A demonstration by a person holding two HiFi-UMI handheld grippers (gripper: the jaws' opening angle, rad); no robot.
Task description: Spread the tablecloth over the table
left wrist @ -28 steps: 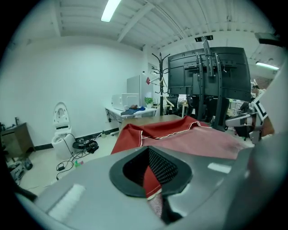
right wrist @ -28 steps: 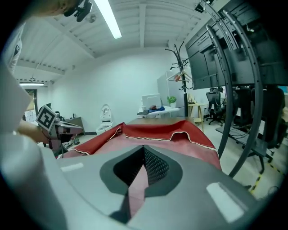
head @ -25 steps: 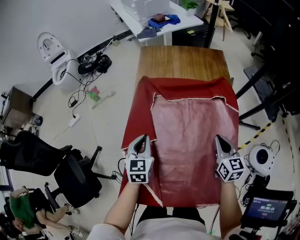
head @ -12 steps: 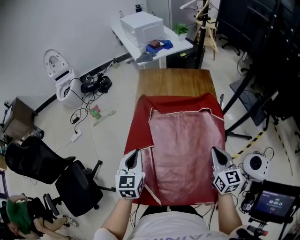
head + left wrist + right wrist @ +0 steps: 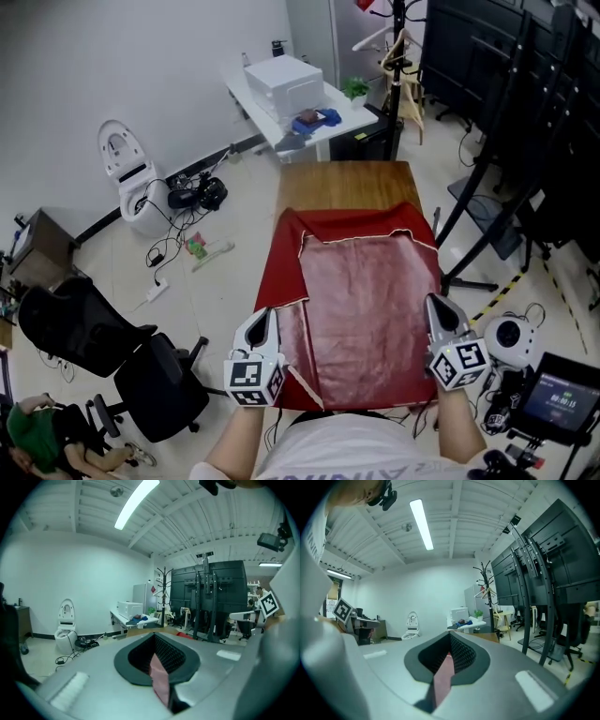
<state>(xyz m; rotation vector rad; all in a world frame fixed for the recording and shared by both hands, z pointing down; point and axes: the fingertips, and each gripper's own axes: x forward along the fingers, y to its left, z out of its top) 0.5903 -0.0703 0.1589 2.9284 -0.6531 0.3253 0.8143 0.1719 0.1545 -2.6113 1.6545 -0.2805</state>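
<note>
A wooden table [image 5: 343,185] is standing in a cluttered workroom. The left gripper [image 5: 263,321] and right gripper [image 5: 437,307] are each pinching the near edge of the red tablecloth [image 5: 370,281]. It is lying partly folded, leaving the table's far end bare, so the spreading seems barely begun.

No legible text; only square markers on left cube [image 5: 253,380] and right cube [image 5: 458,364].

Silver-grey left gripper [image 5: 263,319] and right gripper [image 5: 434,305], black-and-white marker cubes [image 5: 253,381], white T-shirt [image 5: 347,450]
</note>
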